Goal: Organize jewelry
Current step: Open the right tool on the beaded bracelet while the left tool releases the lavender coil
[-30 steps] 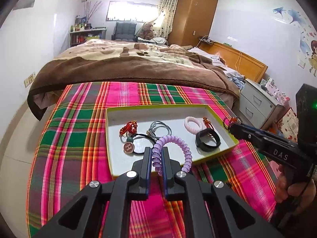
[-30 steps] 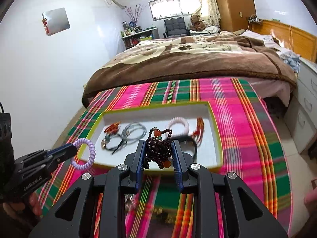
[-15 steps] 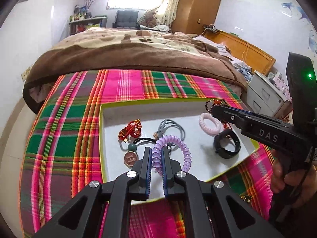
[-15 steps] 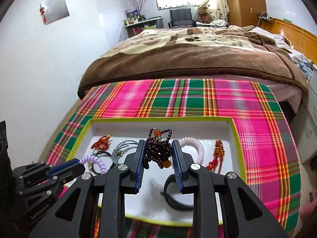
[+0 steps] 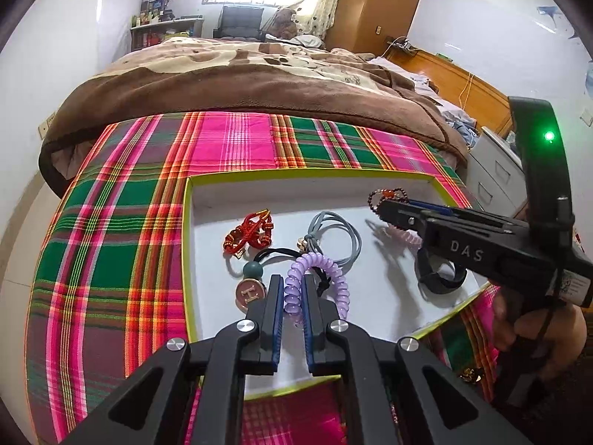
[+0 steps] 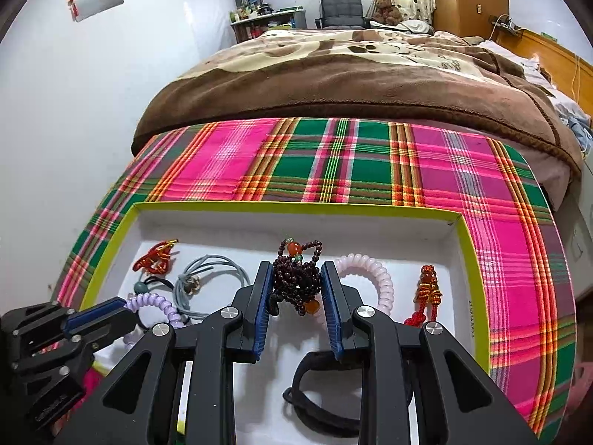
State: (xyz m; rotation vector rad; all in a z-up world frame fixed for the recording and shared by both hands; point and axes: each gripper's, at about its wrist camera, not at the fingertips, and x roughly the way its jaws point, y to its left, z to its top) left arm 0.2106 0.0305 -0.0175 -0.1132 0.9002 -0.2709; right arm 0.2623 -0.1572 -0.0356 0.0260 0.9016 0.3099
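Tray on plaid cloth; ties, charms, band inside.
Left gripper clamped coil tie; right gripper clamped bead bracelet, over tray.

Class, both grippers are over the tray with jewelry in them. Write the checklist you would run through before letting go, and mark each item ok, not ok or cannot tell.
1. Left gripper shut on the purple coil hair tie: ok.
2. Right gripper shut on the dark bead bracelet: ok.
3. Both loads are over the white tray, inside its green rim: ok.
4. Clear floor below the purple coil: not ok, the black cord tie lies there.
5. Clear floor below the beads: cannot tell, they hide it.
6. Grippers apart from each other: ok.
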